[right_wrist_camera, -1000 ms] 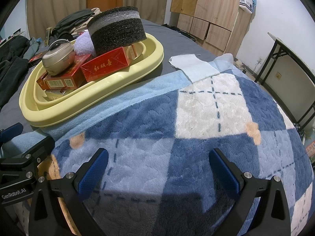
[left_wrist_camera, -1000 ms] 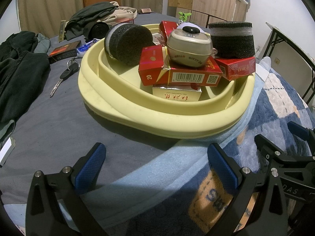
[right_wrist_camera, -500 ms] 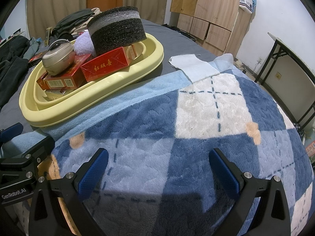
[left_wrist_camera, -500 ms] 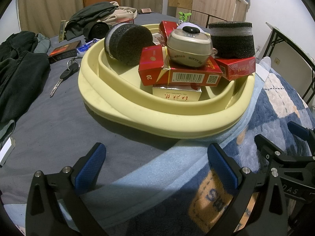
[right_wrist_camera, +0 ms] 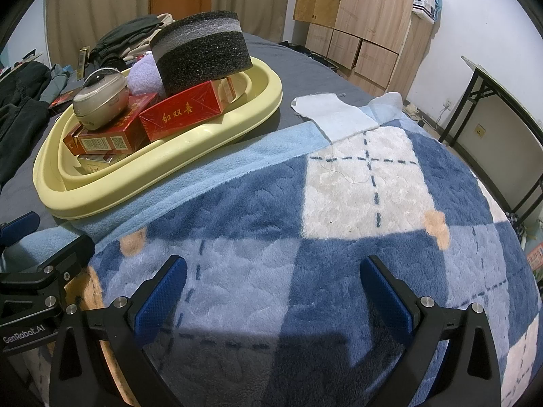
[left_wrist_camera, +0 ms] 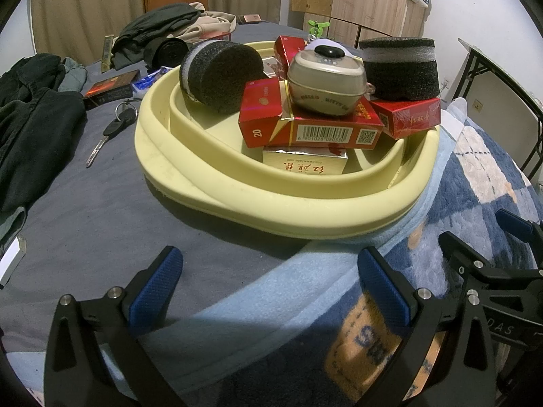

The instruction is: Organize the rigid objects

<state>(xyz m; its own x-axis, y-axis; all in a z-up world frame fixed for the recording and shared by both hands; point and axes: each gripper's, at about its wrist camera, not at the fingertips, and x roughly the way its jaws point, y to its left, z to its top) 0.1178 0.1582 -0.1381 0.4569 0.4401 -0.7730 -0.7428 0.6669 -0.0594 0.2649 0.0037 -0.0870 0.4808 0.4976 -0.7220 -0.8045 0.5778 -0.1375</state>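
Nothing moved; yellow tray [left_wrist_camera: 237, 200] on bed, perhaps overlapping blanket [right_wrist_camera: 339, 203].

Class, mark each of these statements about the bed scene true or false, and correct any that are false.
1. Both claws are open and hold nothing. True: the left claw and the right claw each show spread, bare fingers.
2. The beige rounded case sits on top of the red cartons. True.
3. The yellow basin is empty. False: it holds red cartons, foam pieces and the case.
4. The key lies inside the basin. False: it lies on the grey sheet beside the basin.
5. A black foam cylinder lies on its side in the basin. True.
6. The plaid blanket is red and green. False: it is blue and white.
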